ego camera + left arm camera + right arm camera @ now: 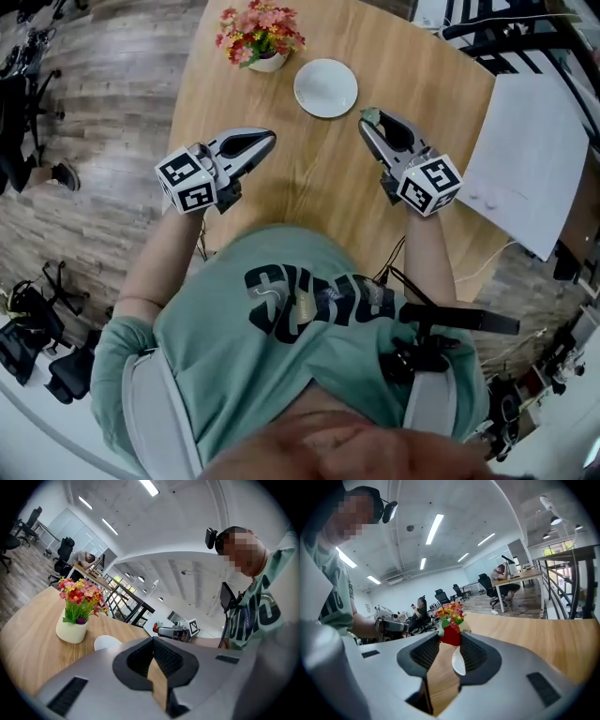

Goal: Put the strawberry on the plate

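- The round wooden table [309, 187] is bare between you and the dish, so nothing blocks your path.
- Your T-shirt [309, 300] has large dark lettering, but the folds break it up and I cannot read a word. I see no other brand or label. The cubes on the grippers carry only black-and-white square markers.
- Your right gripper [370, 120] is clamped on the strawberry [451, 633]. The red fruit sits pinched right at the jaw tips, with its green cap showing from above. It is near the right side of the plate, but not yet over it.
- Your left gripper [270, 139] has its jaws closed together with nothing between them. It is below and to the left of the plate, well clear. Leave it parked there.
- The flower pot [267, 63] stands just left of the plate. Come in from the right so you don't brush the blooms.
- The white plate [325, 87] is empty. Carry the fruit over its middle and lower it close to the surface before you ease the jaws apart.
- The hold is only at the very tips and the fruit is probably soft and rounded, so don't squeeze harder. Release it low, or it may roll off the rim.
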A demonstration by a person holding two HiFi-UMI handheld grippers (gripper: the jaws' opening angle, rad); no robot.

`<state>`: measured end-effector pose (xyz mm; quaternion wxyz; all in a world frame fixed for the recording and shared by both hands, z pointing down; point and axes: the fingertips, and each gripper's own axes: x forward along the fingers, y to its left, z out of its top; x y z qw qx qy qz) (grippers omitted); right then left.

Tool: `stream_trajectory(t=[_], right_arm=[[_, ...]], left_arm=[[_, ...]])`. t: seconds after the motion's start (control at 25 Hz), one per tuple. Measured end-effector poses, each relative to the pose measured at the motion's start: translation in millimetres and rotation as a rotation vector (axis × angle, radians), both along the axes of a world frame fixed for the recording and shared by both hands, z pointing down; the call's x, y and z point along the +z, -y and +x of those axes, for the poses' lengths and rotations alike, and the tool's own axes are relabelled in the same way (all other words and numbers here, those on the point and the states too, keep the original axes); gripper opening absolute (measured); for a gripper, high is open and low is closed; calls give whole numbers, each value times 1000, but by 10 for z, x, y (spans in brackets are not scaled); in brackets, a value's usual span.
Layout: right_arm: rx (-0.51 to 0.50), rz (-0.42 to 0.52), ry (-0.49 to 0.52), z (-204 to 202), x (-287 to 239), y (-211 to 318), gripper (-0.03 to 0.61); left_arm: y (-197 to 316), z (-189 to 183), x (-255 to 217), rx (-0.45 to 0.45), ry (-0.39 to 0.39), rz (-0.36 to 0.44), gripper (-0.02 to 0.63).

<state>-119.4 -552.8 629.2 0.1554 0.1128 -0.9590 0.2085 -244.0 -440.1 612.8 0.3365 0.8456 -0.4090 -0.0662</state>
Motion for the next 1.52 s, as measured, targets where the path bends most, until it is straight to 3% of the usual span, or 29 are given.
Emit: stream_trajectory(t=[0.28, 0.68, 1.08, 1.24, 1.28, 1.36, 1.52], right_arm=[[-23, 13, -119, -285, 687, 351, 143], [-110, 150, -301, -526, 1328, 524, 143], [-144, 192, -398, -584, 1631, 566, 143], [-123, 193, -376, -625, 1608, 580, 143], [-112, 187, -354, -641, 1570, 591, 157], [-102, 174, -321, -668, 1488, 599, 306], [-99, 180, -298, -689, 1351, 588, 319]], left_arm=[[392, -74, 562, 3, -1, -46, 5], [573, 47, 1025, 30, -13, -80, 5], [563, 41, 1123, 30, -17, -92, 5], [536, 47, 1107, 34, -26, -91, 5], [532, 47, 1106, 33, -27, -90, 5], [525, 43, 1107, 32, -29, -90, 5], [501, 40, 1090, 31, -31, -90, 5]])
